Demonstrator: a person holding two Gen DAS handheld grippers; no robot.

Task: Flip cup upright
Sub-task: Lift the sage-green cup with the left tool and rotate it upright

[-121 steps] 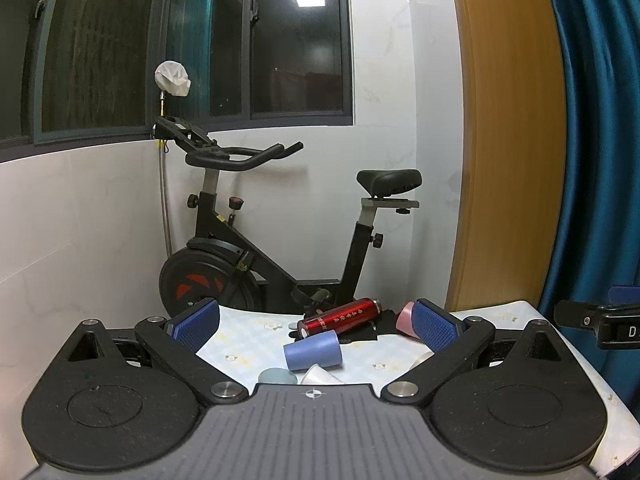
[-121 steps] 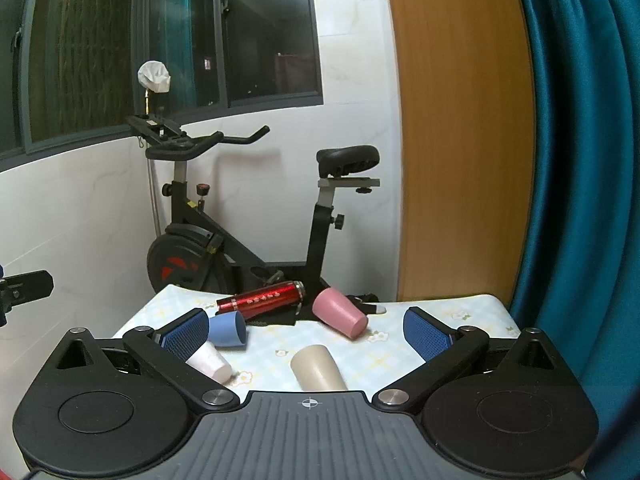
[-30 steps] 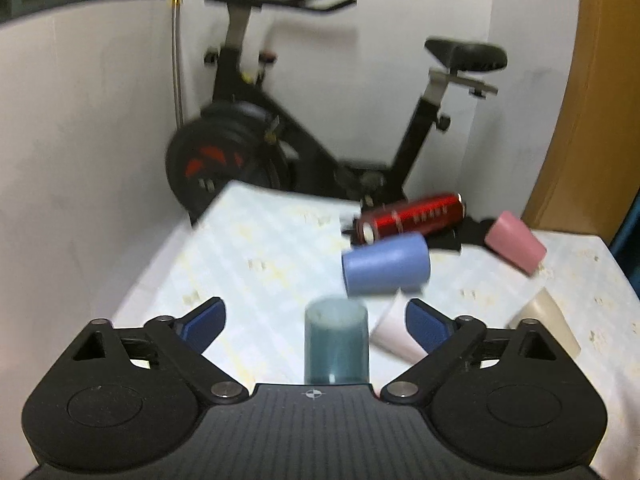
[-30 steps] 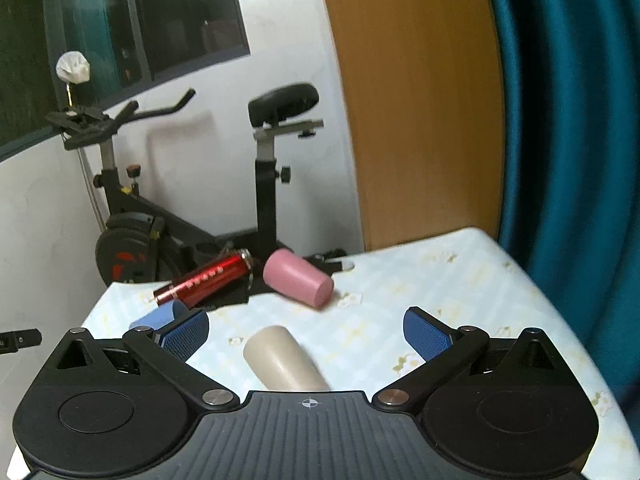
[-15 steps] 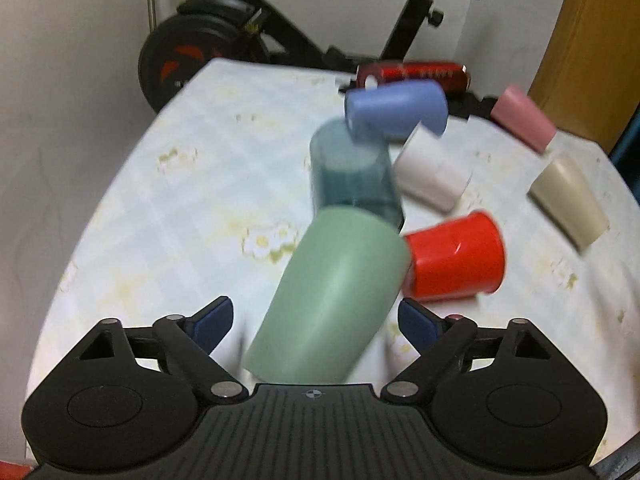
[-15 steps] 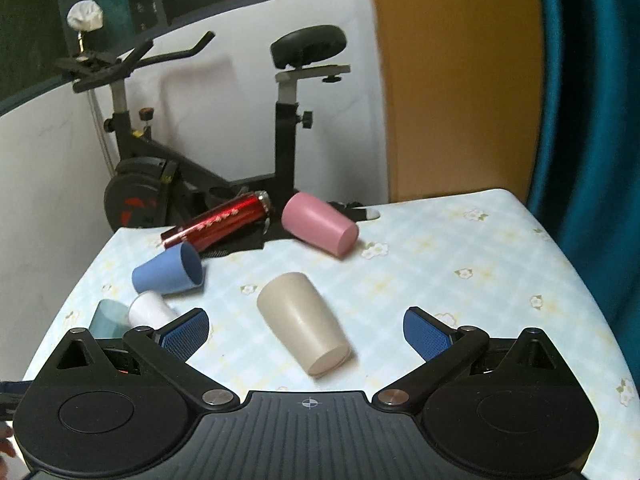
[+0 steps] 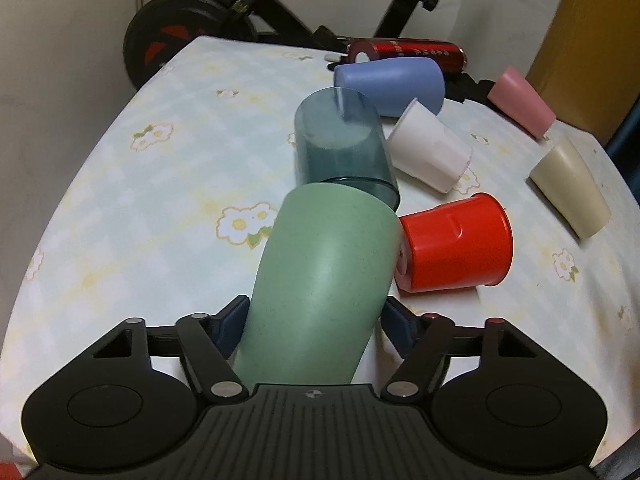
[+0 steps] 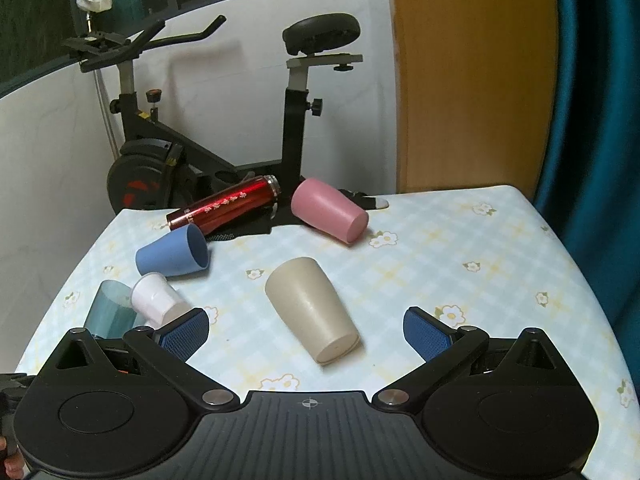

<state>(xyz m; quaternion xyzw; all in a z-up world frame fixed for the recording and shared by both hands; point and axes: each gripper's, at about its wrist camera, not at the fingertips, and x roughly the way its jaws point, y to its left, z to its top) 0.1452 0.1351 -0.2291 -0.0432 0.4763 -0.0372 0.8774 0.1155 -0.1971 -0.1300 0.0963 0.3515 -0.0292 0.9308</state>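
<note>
My left gripper (image 7: 314, 326) is shut on a pale green cup (image 7: 320, 280) that lies on its side, its blue pads pressed to both flanks near the cup's near end. Past it lie a clear teal cup (image 7: 340, 148), a red cup (image 7: 456, 240), a white cup (image 7: 430, 148), a blue cup (image 7: 392, 84), a pink cup (image 7: 520, 100) and a beige cup (image 7: 568, 188), all on their sides. My right gripper (image 8: 306, 330) is open and empty, with the beige cup (image 8: 312, 312) lying between its fingers.
A red metal flask (image 7: 404, 54) lies on a black cloth at the table's far edge (image 8: 224, 208). The table has a flowered cloth (image 8: 460, 264). An exercise bike (image 8: 200, 120) stands behind it. A blue curtain (image 8: 592, 120) hangs at the right.
My left gripper has dropped down and forward over the table and closed its fingers onto the green cup. My right gripper has edged nearer the beige cup and stays open.
</note>
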